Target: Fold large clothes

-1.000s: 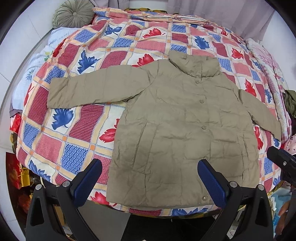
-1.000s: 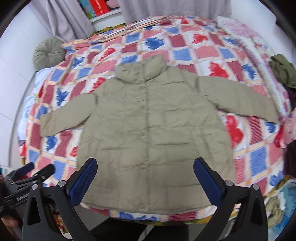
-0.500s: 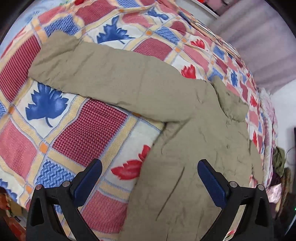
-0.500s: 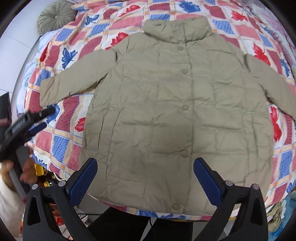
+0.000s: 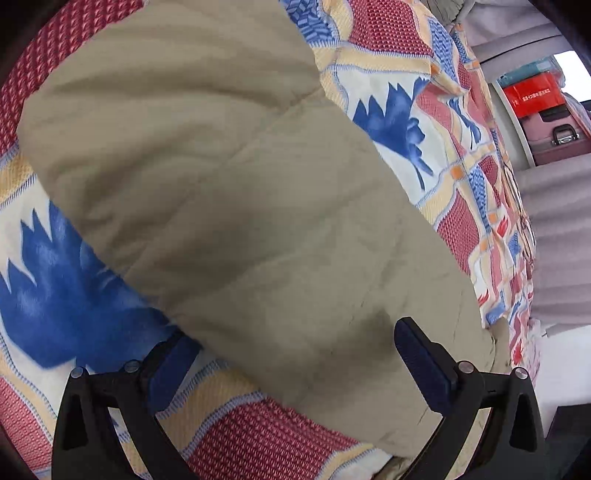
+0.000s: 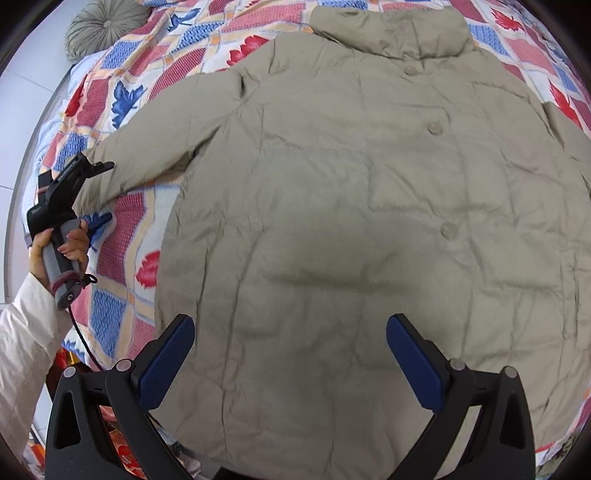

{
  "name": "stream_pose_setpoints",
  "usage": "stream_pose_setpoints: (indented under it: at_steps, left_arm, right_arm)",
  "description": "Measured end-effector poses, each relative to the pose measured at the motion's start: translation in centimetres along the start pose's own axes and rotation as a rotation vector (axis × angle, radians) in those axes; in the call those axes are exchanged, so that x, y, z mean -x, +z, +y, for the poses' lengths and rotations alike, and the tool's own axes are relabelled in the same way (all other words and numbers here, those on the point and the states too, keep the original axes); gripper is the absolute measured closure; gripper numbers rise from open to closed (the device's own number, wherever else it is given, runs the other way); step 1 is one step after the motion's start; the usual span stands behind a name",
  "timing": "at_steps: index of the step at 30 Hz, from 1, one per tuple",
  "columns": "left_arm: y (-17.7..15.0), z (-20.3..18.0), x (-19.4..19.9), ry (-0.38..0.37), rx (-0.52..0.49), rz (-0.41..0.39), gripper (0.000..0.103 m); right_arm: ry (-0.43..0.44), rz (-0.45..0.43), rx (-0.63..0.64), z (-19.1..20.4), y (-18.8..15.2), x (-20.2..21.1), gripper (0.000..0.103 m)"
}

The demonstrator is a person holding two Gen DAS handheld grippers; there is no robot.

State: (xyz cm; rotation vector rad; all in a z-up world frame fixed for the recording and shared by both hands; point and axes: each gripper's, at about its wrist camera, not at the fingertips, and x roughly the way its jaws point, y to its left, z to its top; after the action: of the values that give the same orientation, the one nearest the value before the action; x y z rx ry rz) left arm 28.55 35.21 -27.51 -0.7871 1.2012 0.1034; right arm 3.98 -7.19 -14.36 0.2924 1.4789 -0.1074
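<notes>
A large olive-khaki padded jacket [image 6: 362, 206] lies flat and buttoned on the patterned bed quilt [image 6: 122, 206], collar at the far end. Its left sleeve [image 5: 229, 192] fills the left wrist view. My left gripper [image 5: 291, 350] is open and straddles the sleeve near its cuff end, one finger on the quilt side, one over the fabric. It also shows in the right wrist view [image 6: 92, 192] at the sleeve's end, held by a hand. My right gripper [image 6: 290, 354] is open and hovers over the jacket's lower front, near the hem.
A round grey-green cushion [image 6: 103, 29] lies at the bed's far left corner. Grey curtains [image 5: 554, 229] and a shelf with a red box [image 5: 532, 96] stand beyond the bed. The bed's near edge runs just below the jacket hem.
My left gripper has dropped close onto the left sleeve, which now fills its view. My right gripper has moved lower and closer over the jacket body. Both stay open.
</notes>
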Motion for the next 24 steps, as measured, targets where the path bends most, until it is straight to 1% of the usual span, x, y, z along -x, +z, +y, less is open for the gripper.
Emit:
stream_pose_setpoints:
  at_steps: [2,3,4,5,6,7,8,10,11,12,13,14,15,16,18,21,22,24]
  left_arm:
    - [0.6,-0.8,0.5,0.012,-0.014,-0.048,0.0]
    - [0.8,-1.3,0.9,0.022,-0.031,-0.079,0.005]
    - [1.0,-2.0,1.1,0.045,-0.055,-0.102,0.023]
    - [1.3,-2.5,0.9,0.072,-0.078,-0.1,0.037]
    - [1.6,-2.9,0.5,0.087,-0.096,-0.078,0.078]
    - [1.8,-2.8,0.1,0.07,-0.108,-0.054,0.098]
    - [2.0,-2.9,0.2,0.058,-0.108,-0.049,0.098]
    - [2.0,-3.5,1.5,0.077,-0.144,-0.091,0.098]
    - [1.9,-4.1,2.4,0.085,-0.172,-0.117,0.098]
    - [1.6,-4.3,3.3,0.085,-0.192,-0.136,0.098]
    - [1.3,-4.7,4.6,0.079,-0.214,-0.161,0.098]
    - [1.1,-5.3,5.8,0.074,-0.242,-0.188,0.098]
    - [0.8,-6.0,6.8,0.071,-0.271,-0.213,0.098]
    - [0.5,-6.8,7.9,0.064,-0.304,-0.237,0.098]
    - [-0.3,-8.3,10.0,0.047,-0.378,-0.279,0.098]
    - [-2.0,-11.5,12.5,0.017,-0.522,-0.335,0.098]
    - [-2.6,-12.8,12.8,0.003,-0.569,-0.341,0.098]
    - [-4.5,-15.4,13.4,-0.028,-0.675,-0.345,0.098]
  right_arm:
    - [0.019,-0.035,0.002,0.3,1.3,-0.2,0.0]
    - [0.03,-0.055,0.004,0.5,2.1,-0.3,0.0]
    - [0.042,-0.072,0.006,0.8,3.0,-0.5,0.0]
    - [0.054,-0.084,0.007,1.0,3.8,-0.8,0.0]
    - [0.068,-0.094,0.008,1.3,4.6,-1.1,0.0]
    - [0.085,-0.108,0.009,1.7,5.7,-1.4,0.0]
    - [0.101,-0.123,0.011,2.1,6.4,-1.7,0.0]
    - [0.122,-0.16,0.012,3.0,8.0,-2.1,0.0]
    - [0.129,-0.18,0.007,3.4,8.8,-2.4,0.002]
    - [0.146,-0.197,-0.002,3.6,9.5,-2.6,0.007]
    - [0.18,-0.209,-0.02,3.9,10.4,-3.1,0.029]
    - [0.215,-0.206,-0.036,4.2,11.0,-3.7,0.066]
    - [0.263,-0.187,-0.059,4.4,11.8,-4.6,0.081]
    - [0.313,-0.167,-0.087,4.7,12.5,-5.6,0.087]
    - [0.363,-0.161,-0.114,5.4,13.4,-7.2,0.087]
    - [0.368,-0.145,-0.115,7.0,14.2,-9.8,0.087]
    - [0.382,-0.126,-0.128,7.3,14.3,-10.7,0.088]
    - [0.382,-0.1,-0.157,7.6,14.3,-12.3,0.088]
